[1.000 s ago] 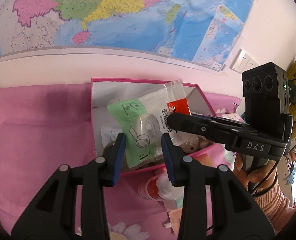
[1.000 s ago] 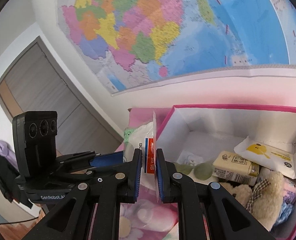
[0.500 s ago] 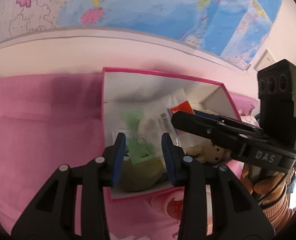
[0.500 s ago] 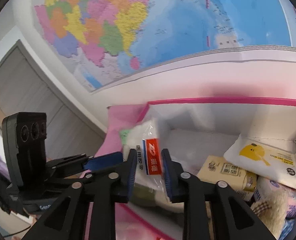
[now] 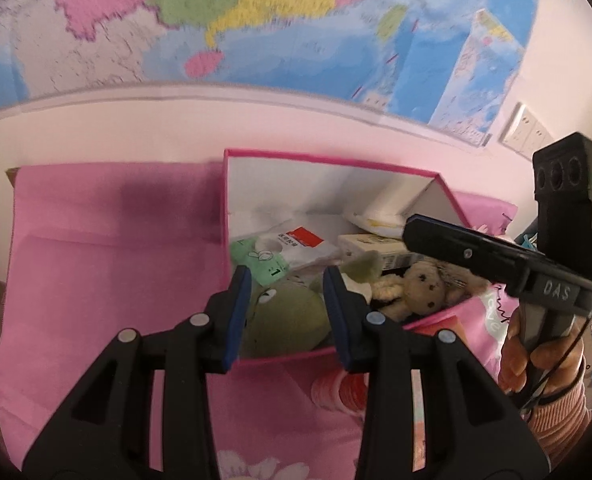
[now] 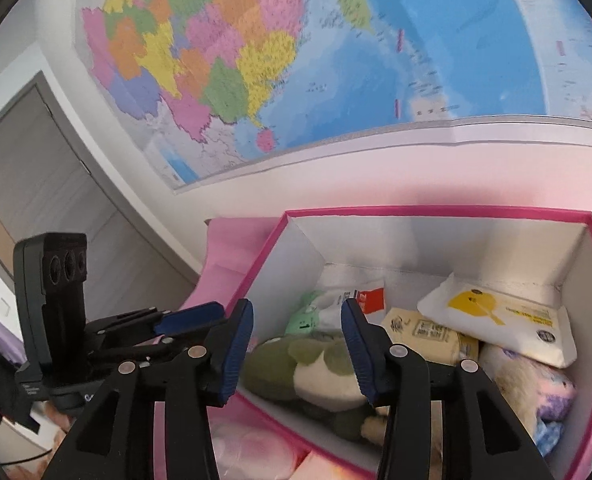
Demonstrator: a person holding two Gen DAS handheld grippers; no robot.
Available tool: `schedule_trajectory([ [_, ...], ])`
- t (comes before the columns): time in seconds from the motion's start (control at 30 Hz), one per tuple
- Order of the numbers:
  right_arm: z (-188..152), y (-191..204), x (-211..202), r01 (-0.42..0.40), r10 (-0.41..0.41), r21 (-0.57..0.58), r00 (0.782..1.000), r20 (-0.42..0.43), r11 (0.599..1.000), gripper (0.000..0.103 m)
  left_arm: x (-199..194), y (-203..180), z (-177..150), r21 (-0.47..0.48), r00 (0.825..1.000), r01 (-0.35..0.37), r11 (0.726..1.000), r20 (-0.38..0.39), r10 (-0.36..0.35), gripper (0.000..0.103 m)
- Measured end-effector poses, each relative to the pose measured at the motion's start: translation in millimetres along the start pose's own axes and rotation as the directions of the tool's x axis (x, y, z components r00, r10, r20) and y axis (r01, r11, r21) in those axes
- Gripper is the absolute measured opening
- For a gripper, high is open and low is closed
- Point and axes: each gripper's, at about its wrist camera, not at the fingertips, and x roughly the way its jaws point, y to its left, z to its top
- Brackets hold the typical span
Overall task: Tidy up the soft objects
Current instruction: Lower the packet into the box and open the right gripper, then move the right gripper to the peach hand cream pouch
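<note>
The right tool [image 6: 298, 350], which a second ago pinched the bag [image 6: 352, 300], is spreading its jaws empty above the pink box [image 6: 436, 212]; the bag now lies inside, at the box's back. The left tool [image 5: 284, 312] hangs part-spread, holding nothing. One more soft item looks stowed.

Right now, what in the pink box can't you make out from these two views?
- Green plush toy: left wrist view, lower body behind the pink box front wall; right wrist view, partly behind the right tool.
- Packet print: too small to read.
- Pale fluffy item: right wrist view, cut off by the box wall.
</note>
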Motion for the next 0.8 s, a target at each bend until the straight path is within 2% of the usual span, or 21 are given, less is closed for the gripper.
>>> schedule_trajectory([
  [0.23, -17, 7, -42, -0.050, 0.051, -0.024, 0.998, 0.041, 0.998, 0.050, -48, -9, -29, 0.022, 0.995, 0.016, 1.000, 0.096, -0.018, 0.040],
  [0.3, -25, 12, -54, -0.065, 0.067, -0.042, 0.997, 0.044, 0.997, 0.051, -57, -12, -38, 0.034, 0.994, 0.029, 0.999, 0.108, -0.033, 0.046],
  [0.37, -35, 17, -64, -0.077, 0.079, -0.061, 0.996, 0.045, 0.995, 0.052, -62, -20, -50, 0.058, 0.993, 0.028, 0.998, 0.115, -0.035, 0.046],
  [0.6, -79, 34, -94, -0.088, 0.090, -0.147, 0.996, 0.011, 0.985, 0.053, -65, -42, -91, 0.117, 0.997, 0.023, 0.993, 0.074, -0.032, 0.047],
  [0.8, -117, 33, -104, -0.088, 0.085, -0.143, 0.996, -0.028, 0.986, 0.053, -56, -53, -121, 0.122, 1.000, 0.023, 0.992, 0.015, -0.025, 0.047],
])
